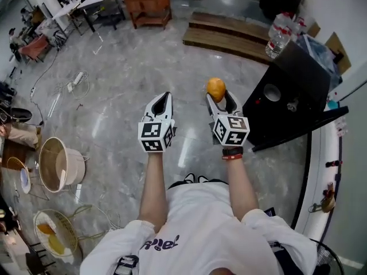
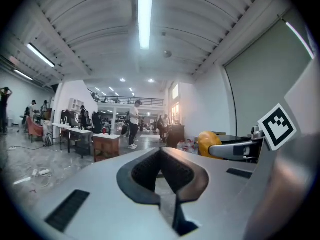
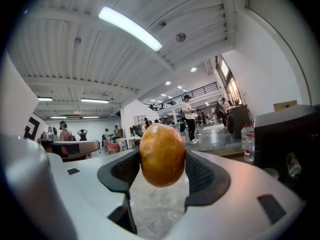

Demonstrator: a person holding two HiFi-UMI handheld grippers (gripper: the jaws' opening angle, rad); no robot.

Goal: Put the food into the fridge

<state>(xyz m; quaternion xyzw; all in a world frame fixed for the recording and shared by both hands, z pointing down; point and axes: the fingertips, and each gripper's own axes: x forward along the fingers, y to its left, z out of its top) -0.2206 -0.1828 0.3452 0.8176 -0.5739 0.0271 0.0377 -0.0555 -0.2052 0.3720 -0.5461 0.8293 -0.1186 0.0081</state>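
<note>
A round orange-yellow piece of food [image 1: 215, 88] sits between the pads of my right gripper [image 1: 218, 96], which is shut on it and held level in front of me. In the right gripper view the food [image 3: 162, 154] fills the gap between the two ribbed pads [image 3: 125, 169]. My left gripper [image 1: 164, 98] hangs beside it on the left, shut with nothing held; its pads [image 2: 148, 168] meet at the tips. A black fridge-like cabinet [image 1: 292, 93] stands to the right of the right gripper, its dark side [image 3: 290, 149] showing in the right gripper view.
Water bottles [image 1: 279, 32] stand on the cabinet's far corner. Low wooden steps [image 1: 226, 34] and a wooden table [image 1: 148, 4] lie ahead. A pot [image 1: 60, 164] and a basket [image 1: 54, 232] sit on the floor at left, with cables [image 1: 74, 85]. People walk in the background [image 2: 133, 124].
</note>
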